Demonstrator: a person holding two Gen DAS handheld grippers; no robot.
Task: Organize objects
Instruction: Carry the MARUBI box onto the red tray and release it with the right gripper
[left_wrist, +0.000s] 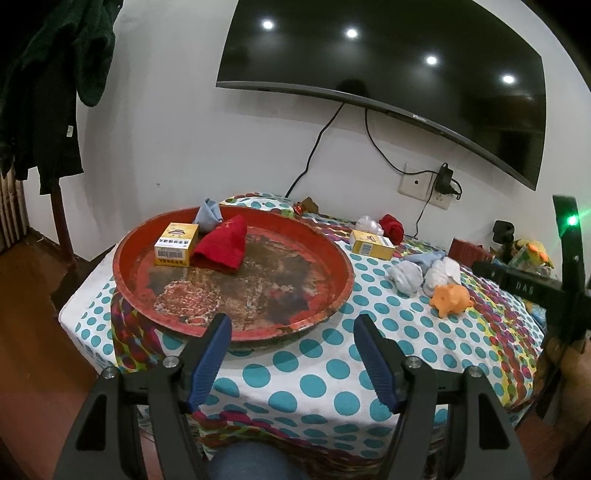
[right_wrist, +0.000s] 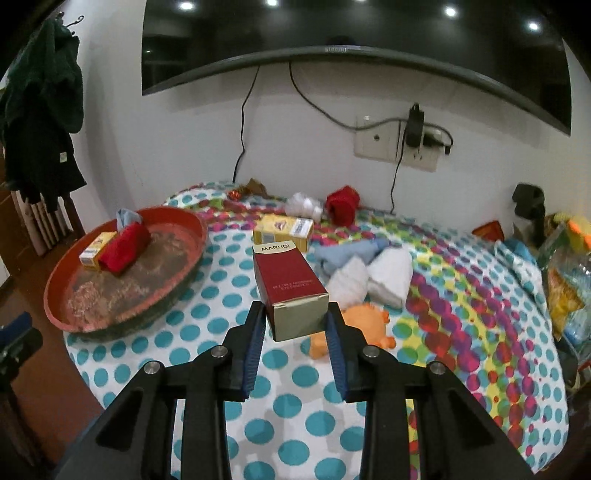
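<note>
The right tool (right_wrist: 295, 314) grips a dark red carton (right_wrist: 290, 284) marked MARUBI, its blue pads pressed against the carton's near end, holding it clear above the desk (right_wrist: 288, 413), which is covered in a polka-dot cloth. The left tool (left_wrist: 291, 328) stands open with nothing between its pads, hovering just in front of the round red tray (left_wrist: 236, 273). In the tray lie a yellow box (left_wrist: 175, 245), a folded red cloth (left_wrist: 223, 245) touching it, and a pale blue cloth (left_wrist: 208, 214) at the far rim. On the desk beside the tray sit another yellow box (right_wrist: 282, 230), a blue cloth (right_wrist: 351, 253), white rolled socks (right_wrist: 369, 280), an orange toy (right_wrist: 354, 328) just beneath the held carton, a white bundle (right_wrist: 304, 205) and a red bundle (right_wrist: 343, 205) near the wall.
</note>
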